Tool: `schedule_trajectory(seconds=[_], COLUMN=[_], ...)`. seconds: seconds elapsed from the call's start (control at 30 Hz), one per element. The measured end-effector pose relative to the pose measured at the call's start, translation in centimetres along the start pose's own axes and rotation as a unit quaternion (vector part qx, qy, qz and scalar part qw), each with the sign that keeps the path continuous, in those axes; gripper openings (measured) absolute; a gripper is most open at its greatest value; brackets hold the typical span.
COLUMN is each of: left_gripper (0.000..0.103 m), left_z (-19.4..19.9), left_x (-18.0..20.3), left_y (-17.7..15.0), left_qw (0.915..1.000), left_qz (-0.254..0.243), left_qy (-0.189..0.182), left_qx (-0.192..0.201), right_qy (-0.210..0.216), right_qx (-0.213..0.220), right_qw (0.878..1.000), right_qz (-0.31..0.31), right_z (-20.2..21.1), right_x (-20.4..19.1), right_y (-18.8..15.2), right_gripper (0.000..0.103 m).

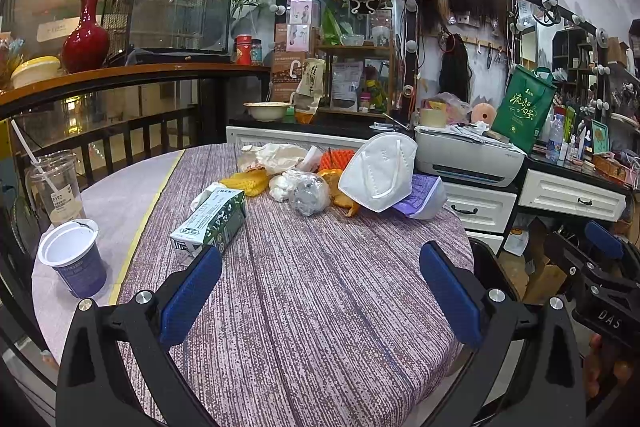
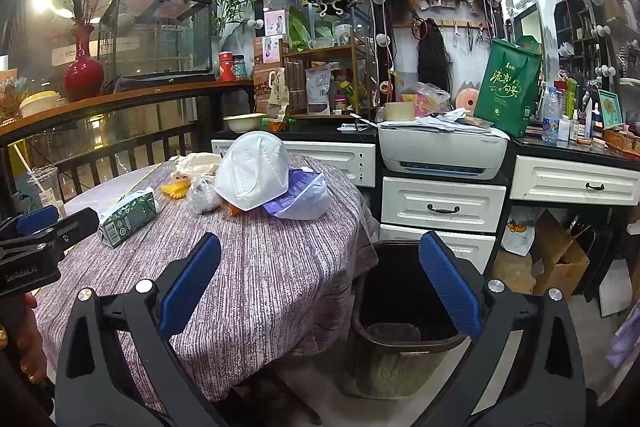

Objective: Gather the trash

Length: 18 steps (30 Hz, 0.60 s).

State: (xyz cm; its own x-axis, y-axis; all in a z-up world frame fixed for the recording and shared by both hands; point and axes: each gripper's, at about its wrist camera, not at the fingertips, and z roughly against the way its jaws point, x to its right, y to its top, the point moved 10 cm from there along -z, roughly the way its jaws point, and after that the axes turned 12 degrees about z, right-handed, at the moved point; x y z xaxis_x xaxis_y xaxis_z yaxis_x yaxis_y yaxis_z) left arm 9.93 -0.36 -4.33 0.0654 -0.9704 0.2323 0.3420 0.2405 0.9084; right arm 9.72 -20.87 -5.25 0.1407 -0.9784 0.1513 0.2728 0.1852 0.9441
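The trash lies heaped on the far part of the round table, which wears a purple-striped cloth; a white face mask leans on top of the heap, touching a purple-printed wrapper at the table's far right edge; just beside the mask sit a knotted clear bag, crumpled white paper, yellow foam netting and orange foam netting; a green and white carton lies on its side nearer the table's middle, apart from the heap; at the table's left edge stand a blue-sided cup with its foil peeled and, behind it, a clear cup with a straw; a dark bin stands on the floor just beside the table's right edge, below the white drawers; the left gripper hovers over the near part of the table with its blue pads wide apart, holding nothing; the right gripper hangs over the table's right edge and the bin, pads equally spread and empty.
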Motion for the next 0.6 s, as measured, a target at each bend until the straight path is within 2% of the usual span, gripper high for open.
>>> schedule_trajectory(seconds=[0.6], left_gripper=[0.098], left_z=[-0.06], left_x=[0.04], left_y=[-0.08], left_qw=[1.0], left_qz=[-0.001], left_qy=[0.001], left_qx=[-0.001], right_qy=[0.0], right_qx=[-0.002], right_qw=[1.0], right_qz=[0.0], right_z=[-0.11], right_x=[0.04], right_y=[-0.13], right_gripper=[0.098])
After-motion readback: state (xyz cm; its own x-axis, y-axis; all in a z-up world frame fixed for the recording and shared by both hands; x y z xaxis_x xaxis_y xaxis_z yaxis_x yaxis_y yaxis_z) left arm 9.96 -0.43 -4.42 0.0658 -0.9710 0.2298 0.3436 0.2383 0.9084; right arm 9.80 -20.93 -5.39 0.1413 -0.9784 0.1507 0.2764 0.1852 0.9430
